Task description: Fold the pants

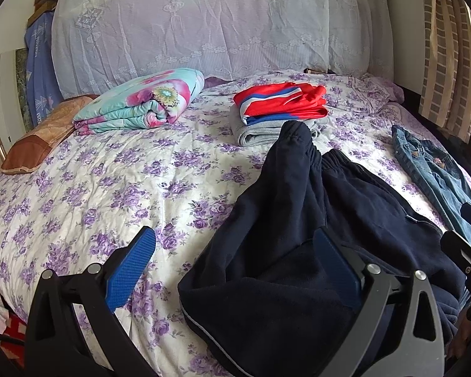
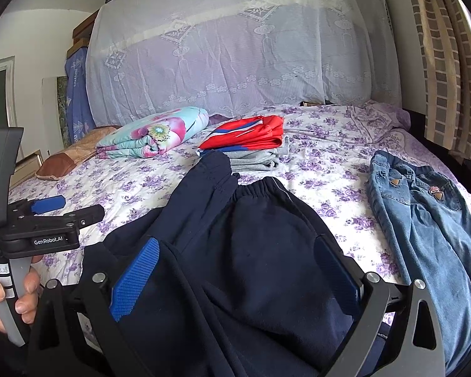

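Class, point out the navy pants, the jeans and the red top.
navy pants (image 2: 267, 238): right wrist view, seat area.
jeans (image 2: 430, 229): right wrist view, upper leg.
red top (image 1: 279, 102): left wrist view, front panel.

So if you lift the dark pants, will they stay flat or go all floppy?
Probably floppy: the dark pants already lie in soft folds. They look thick and fleecy, so likely a bit heavy, and not slippery.

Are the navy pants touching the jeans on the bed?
Apart. The right wrist view shows a strip of floral bedsheet between the navy pants and the jeans.
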`<state>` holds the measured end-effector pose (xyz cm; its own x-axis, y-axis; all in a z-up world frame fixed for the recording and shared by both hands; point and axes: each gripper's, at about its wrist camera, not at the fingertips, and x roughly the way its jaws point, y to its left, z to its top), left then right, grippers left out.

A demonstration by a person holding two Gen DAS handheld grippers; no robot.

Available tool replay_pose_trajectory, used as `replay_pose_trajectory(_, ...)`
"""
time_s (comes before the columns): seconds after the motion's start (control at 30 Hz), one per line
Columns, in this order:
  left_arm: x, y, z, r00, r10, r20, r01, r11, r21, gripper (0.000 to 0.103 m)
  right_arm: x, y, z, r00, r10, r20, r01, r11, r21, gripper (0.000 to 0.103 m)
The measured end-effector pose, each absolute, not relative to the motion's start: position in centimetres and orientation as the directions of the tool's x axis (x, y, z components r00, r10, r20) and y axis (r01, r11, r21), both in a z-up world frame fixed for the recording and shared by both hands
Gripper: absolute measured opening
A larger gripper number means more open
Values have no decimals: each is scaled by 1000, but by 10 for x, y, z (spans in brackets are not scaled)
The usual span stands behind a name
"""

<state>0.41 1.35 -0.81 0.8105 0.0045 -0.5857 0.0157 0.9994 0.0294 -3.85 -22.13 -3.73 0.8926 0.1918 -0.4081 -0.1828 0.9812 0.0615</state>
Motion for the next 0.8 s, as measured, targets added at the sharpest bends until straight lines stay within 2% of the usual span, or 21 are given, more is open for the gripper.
replay_pose_trajectory(0.8, 3, 13, -9, 811, 3, -585, 17, 999, 29, 98, -39, -221, -37, 891, 193, -412, -183, 981, 63, 99)
